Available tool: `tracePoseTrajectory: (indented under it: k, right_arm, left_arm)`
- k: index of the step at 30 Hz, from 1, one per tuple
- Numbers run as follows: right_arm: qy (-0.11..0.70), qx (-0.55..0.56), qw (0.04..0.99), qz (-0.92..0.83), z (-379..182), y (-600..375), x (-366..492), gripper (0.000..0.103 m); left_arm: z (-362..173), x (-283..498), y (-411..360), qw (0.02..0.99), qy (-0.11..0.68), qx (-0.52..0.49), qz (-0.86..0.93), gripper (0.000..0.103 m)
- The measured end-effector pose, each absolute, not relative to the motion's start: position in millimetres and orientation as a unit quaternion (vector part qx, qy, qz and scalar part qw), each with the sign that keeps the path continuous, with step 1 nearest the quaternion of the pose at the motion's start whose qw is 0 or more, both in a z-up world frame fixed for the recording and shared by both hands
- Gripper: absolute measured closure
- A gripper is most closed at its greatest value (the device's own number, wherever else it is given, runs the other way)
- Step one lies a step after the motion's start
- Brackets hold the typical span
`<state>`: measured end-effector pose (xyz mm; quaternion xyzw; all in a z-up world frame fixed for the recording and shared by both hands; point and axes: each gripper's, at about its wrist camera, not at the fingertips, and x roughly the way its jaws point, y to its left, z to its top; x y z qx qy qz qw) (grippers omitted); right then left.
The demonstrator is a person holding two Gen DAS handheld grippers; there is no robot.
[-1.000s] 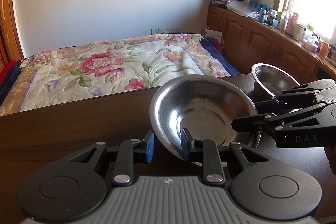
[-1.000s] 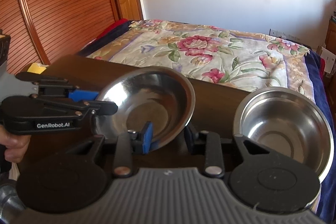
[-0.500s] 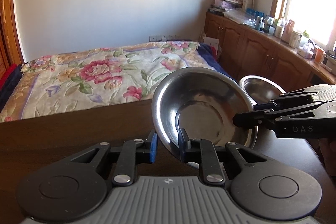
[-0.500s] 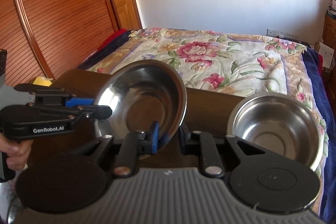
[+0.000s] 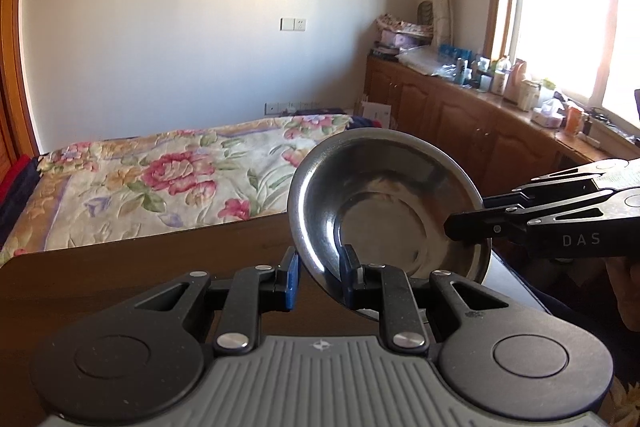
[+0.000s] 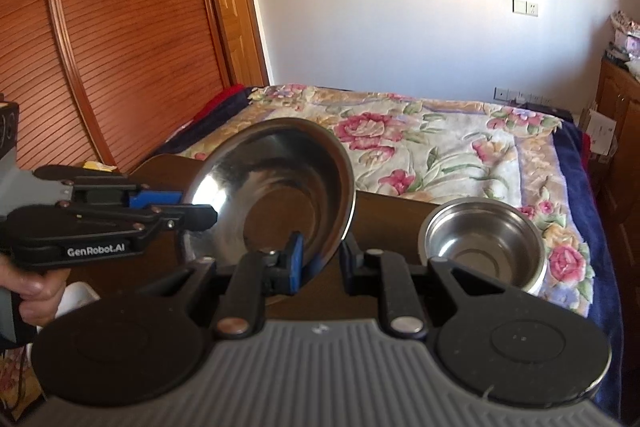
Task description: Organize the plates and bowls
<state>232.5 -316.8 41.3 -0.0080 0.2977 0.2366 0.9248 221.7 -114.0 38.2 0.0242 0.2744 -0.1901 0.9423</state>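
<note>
Both sets of jaws are standing narrow, each clamping the rim of 1 steel plate (image 5: 384,211). The left gripper (image 5: 318,277) is pinching the near-left rim; the right gripper (image 6: 320,261) is pinching the opposite rim. The plate is hanging tilted, clear of the dark wooden table (image 5: 140,267), with its hollow facing both cameras. A second vessel, a steel bowl (image 6: 484,239), is sitting upright on the table to the plate's right, near the table's far edge and well apart from the plate. Beyond that edge a floral bedspread (image 6: 420,139) is lying. A hand (image 6: 36,291) is gripping the left tool's handle.
</note>
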Motion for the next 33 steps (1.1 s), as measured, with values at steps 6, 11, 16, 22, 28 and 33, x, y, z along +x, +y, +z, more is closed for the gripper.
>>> tracePoseTrajectory:
  k: [6, 11, 16, 22, 28, 33]
  right_arm:
    - [0.294, -0.008, 0.928, 0.228, 37, -318, 197, 0.081]
    - [0.298, 0.002, 0.927, 0.226, 24, -317, 172, 0.081]
    - [0.303, 0.005, 0.926, 0.226, 8, -310, 150, 0.081]
    - [0.310, 0.005, 0.923, 0.227, -10, -299, 129, 0.081]
    - [0.319, 0.011, 0.922, 0.221, -20, -297, 119, 0.081]
    - [0.322, 0.006, 0.922, 0.215, -25, -298, 111, 0.081]
  left_arm:
    - [36, 182, -113, 0.941, 0.271, 0.029, -0.200, 0.080]
    - [23, 154, -108, 0.938, 0.277, 0.027, -0.207, 0.080]
    - [5, 131, -100, 0.934, 0.290, 0.027, -0.208, 0.080]
    - [-13, 113, -92, 0.928, 0.307, 0.026, -0.208, 0.079]
    - [-22, 104, -94, 0.925, 0.313, 0.039, -0.211, 0.079]
    - [-28, 100, -95, 0.921, 0.320, 0.048, -0.216, 0.078]
